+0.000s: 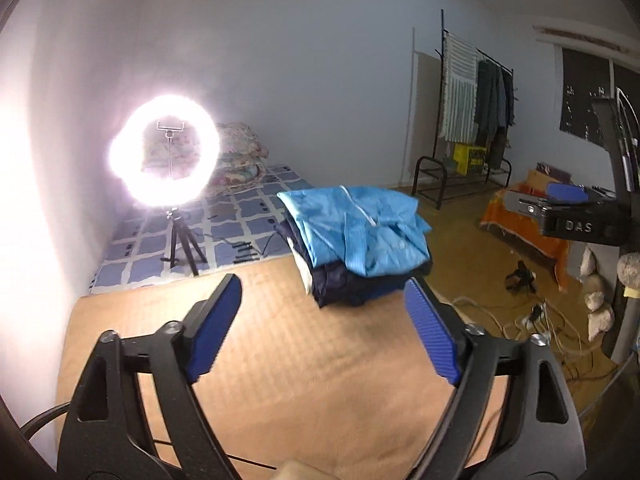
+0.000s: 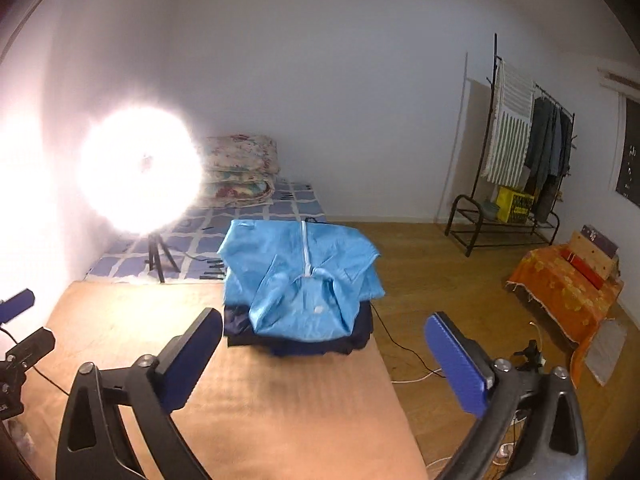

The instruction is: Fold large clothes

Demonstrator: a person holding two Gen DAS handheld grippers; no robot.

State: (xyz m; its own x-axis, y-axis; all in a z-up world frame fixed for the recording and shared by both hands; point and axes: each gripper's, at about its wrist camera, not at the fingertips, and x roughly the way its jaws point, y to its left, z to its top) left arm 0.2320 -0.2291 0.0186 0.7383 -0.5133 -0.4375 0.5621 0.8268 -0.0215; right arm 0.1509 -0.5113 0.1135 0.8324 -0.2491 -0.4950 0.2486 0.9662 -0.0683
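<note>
A folded light-blue jacket [image 2: 302,280] is seen at frame centre, stacked on dark folded clothes [image 2: 296,340] near the far edge of a tan mat [image 2: 260,412]. The left gripper [image 1: 322,320] and right gripper [image 2: 324,356] are held spread and empty. The overhanging stack could be toppled by a careless nudge.
</note>
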